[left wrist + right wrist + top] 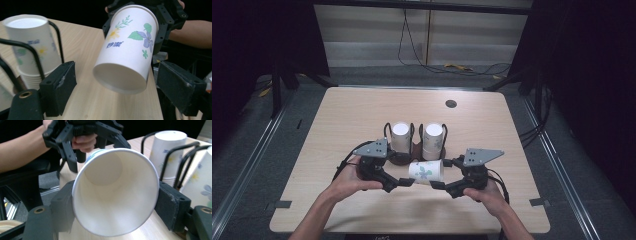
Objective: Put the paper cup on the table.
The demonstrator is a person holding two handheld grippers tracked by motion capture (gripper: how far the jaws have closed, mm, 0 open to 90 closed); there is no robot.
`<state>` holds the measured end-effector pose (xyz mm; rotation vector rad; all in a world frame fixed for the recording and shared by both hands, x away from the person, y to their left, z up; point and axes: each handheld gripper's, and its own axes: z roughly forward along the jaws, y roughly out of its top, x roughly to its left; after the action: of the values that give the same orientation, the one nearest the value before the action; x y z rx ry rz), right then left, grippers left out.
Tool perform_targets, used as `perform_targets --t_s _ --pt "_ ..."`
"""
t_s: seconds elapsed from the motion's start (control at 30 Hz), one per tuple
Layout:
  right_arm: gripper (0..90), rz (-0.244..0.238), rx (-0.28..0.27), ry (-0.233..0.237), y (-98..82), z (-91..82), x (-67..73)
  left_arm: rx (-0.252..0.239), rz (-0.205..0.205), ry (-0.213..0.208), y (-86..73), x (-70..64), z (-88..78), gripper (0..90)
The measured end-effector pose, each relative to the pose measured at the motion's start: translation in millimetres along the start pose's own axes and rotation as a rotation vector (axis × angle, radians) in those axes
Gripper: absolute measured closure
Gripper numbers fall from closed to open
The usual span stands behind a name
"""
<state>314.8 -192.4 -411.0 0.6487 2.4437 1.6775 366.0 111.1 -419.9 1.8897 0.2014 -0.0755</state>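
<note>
A white paper cup (pixel 426 171) with a flower print lies sideways in the air between my two grippers, just in front of the cup holder. My right gripper (pixel 438 184) is shut on its rim end; in the right gripper view its jaws (pixel 116 207) press both sides of the open mouth (pixel 115 192). My left gripper (pixel 404 181) is open. In the left gripper view the cup's base (pixel 120 77) sits between my left gripper's jaws (pixel 120 90), with a gap on each side. Farther off, the right gripper (pixel 162 22) holds the rim.
A black wire holder (pixel 416 132) on the wooden table (pixel 362 115) carries two upside-down cup stacks (pixel 401 136) (pixel 432 137) just behind the grippers. A round hole (pixel 451 103) sits near the far edge. Cables lie on the floor beyond.
</note>
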Motion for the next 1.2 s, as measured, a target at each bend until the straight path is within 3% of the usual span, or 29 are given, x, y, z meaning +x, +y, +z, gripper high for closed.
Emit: perform_targets --t_s 0.07,0.1,0.13,0.23,0.27,0.33,0.37,0.4,0.43,0.5,0.53,0.57,0.6,0.77,0.9,0.97,1.2 --pt "25.7 0.011 0.009 -0.015 -1.0 -1.6 -4.1 0.011 -0.027 0.044 -1.7 2.6 -2.3 16.3" --pt "25.7 0.018 0.009 -0.019 -1.1 -2.2 -5.1 0.011 -0.027 0.044 -1.7 2.6 -2.3 16.7" --pt "25.7 0.023 0.014 -0.032 -1.1 -2.8 -5.9 0.025 -0.024 0.094 -2.3 3.5 -5.0 19.4" --pt "25.5 0.019 0.029 -0.057 -1.1 -3.7 -7.1 0.040 -0.037 0.116 -3.1 4.3 -7.6 23.5" --pt "25.4 0.024 0.052 -0.082 -1.3 -4.7 -7.5 0.045 -0.053 0.156 -5.1 6.2 -10.0 23.2" --pt "25.3 0.030 0.065 -0.095 -1.8 -5.6 -7.7 0.041 -0.059 0.174 -6.4 7.1 -11.1 22.5" --pt "25.3 0.048 0.074 -0.126 -3.0 -8.5 -9.6 0.039 -0.068 0.191 -7.4 8.1 -12.5 23.0" --pt "25.3 0.048 0.074 -0.126 -3.0 -8.5 -9.6 0.043 -0.080 0.207 -8.3 9.4 -14.2 23.0" --pt "25.4 0.065 0.093 -0.168 -3.9 -12.3 -12.0 0.046 -0.102 0.239 -10.6 11.7 -18.2 23.0" --pt "25.5 0.072 0.119 -0.234 -5.1 -16.3 -15.4 0.044 -0.111 0.247 -12.3 12.9 -20.1 22.3" --pt "25.5 0.072 0.119 -0.234 -5.1 -16.3 -15.4 0.047 -0.118 0.254 -13.8 14.2 -22.1 22.3" --pt "25.6 0.087 0.146 -0.284 -5.9 -20.3 -20.5 0.050 -0.124 0.264 -15.5 15.3 -24.0 22.3" --pt "25.6 0.087 0.146 -0.284 -5.9 -20.3 -20.5 0.056 -0.128 0.277 -17.2 16.1 -25.8 22.3" --pt "25.7 0.109 0.178 -0.397 4.3 -35.6 -27.3 0.068 -0.143 0.328 -26.5 19.1 -36.2 22.2" --pt "25.8 0.127 0.193 -0.435 10.0 -41.7 -26.2 0.060 -0.152 0.342 -29.3 19.0 -40.4 22.2" --pt "25.8 0.144 0.219 -0.465 11.3 -44.1 -27.4 0.094 -0.165 0.345 -29.9 19.7 -43.7 23.3" --pt "25.9 0.196 0.301 -0.562 10.3 -51.4 -43.9 0.099 -0.181 0.391 -36.3 28.2 -52.5 22.3"
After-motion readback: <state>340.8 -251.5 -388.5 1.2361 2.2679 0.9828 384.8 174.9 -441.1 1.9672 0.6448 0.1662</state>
